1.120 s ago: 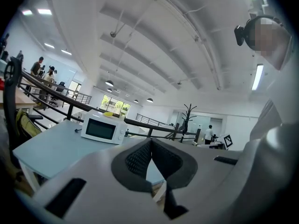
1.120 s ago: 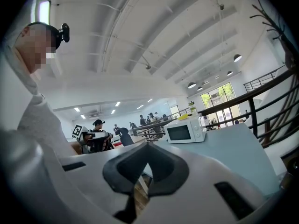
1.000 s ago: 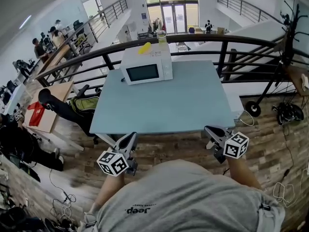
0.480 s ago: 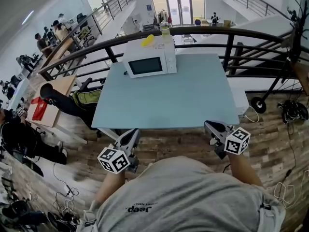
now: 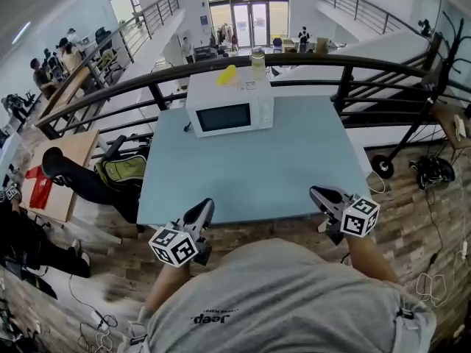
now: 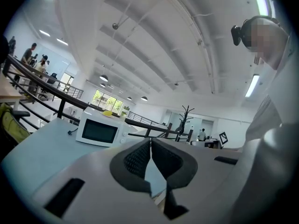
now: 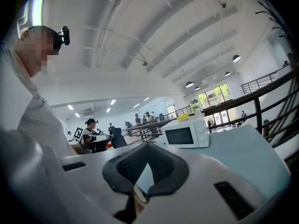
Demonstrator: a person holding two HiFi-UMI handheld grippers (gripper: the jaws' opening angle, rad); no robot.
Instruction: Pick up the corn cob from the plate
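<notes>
The corn cob [image 5: 227, 74] seems to be the yellow thing on top of the microwave [image 5: 229, 109], at the far side of the table [image 5: 294, 168]. Your left gripper [image 5: 205, 205] and right gripper [image 5: 316, 191] hover over the near edge, both clenched on nothing.

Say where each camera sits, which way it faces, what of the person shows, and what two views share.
Head view: on the person's head, looking steeply down at the table; shirt, forearms, left gripper and right gripper show.
Left gripper view: on that gripper, facing along its shut jaws to the microwave; shirt at right.
Right gripper view: on that gripper, along its shut jaws to the microwave; shirt at left.
Shared: all three show the microwave and table.
</notes>
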